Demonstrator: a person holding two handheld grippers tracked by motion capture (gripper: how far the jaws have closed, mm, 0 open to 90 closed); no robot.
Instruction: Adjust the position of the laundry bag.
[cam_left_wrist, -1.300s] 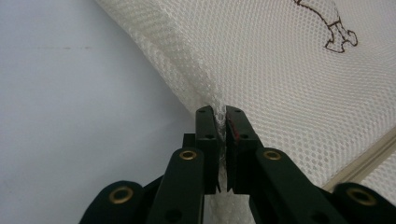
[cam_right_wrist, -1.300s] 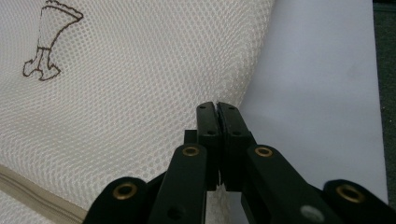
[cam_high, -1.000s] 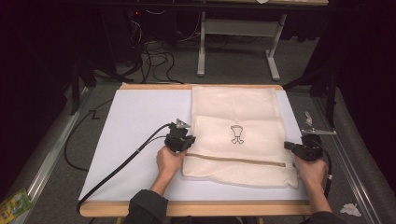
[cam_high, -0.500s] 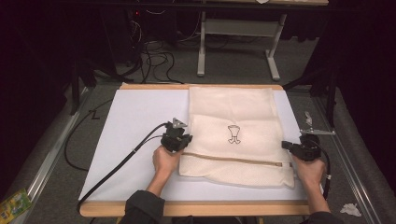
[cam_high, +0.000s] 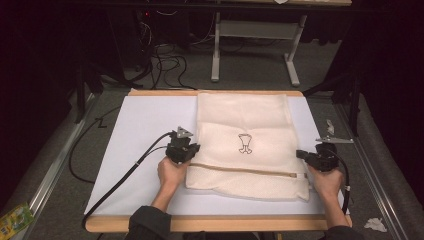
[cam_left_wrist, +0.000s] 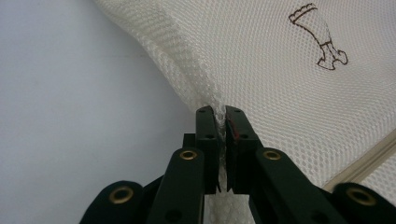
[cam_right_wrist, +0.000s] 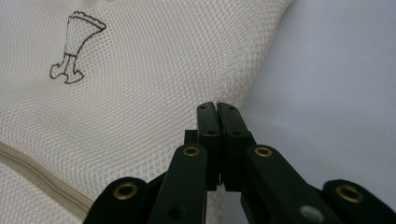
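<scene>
White table (cam_high: 145, 130), mesh bag (cam_high: 245, 120) between grippers

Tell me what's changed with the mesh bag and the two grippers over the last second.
The mesh bag's near edge has been drawn a little toward the far side of the table, with the left gripper and right gripper shifting slightly with it. Both grippers stay clamped on the bag's side edges; the white mat is unchanged.

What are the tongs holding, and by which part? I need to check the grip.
Both hold the mesh laundry bag: the left tongs pinch its left side edge, the right tongs its right side edge, above the zipper.
</scene>
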